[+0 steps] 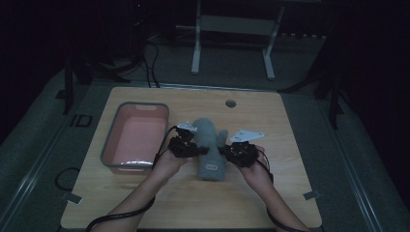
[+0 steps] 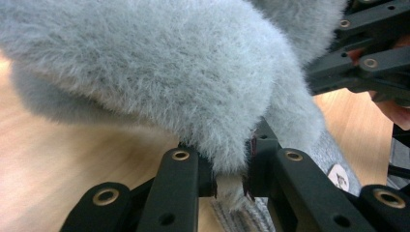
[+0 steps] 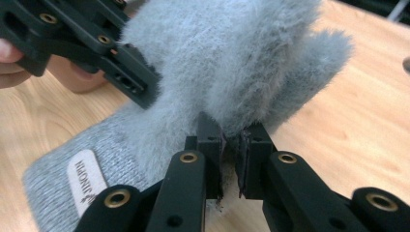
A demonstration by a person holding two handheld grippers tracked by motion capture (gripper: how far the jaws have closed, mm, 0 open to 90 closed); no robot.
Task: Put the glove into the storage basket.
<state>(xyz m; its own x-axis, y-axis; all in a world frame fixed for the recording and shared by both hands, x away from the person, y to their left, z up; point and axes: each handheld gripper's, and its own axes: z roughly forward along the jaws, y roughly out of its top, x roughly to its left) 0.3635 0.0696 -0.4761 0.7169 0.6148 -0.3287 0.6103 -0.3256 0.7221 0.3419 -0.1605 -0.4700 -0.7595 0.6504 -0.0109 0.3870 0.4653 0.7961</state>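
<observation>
A fluffy grey mitten (image 1: 211,145) with a knit cuff and a small label hangs between both hands over the wooden table (image 1: 270,125). My left gripper (image 1: 193,151) is shut on the mitten's left edge; in the left gripper view the grey mitten (image 2: 159,72) has its fur pinched between the pads of my left gripper (image 2: 231,174). My right gripper (image 1: 226,152) is shut on the right edge by the thumb; the right gripper view shows my right gripper (image 3: 229,164) clamping the fluffy mitten (image 3: 232,53), cuff label (image 3: 87,181) at lower left. The cuff end still rests on the table.
A pink bin with a grey rim (image 1: 116,130) stands open on the table's left, close beside the left hand. A round cable hole (image 1: 230,103) lies at the table's far side. A desk frame (image 1: 232,29) stands on the floor beyond.
</observation>
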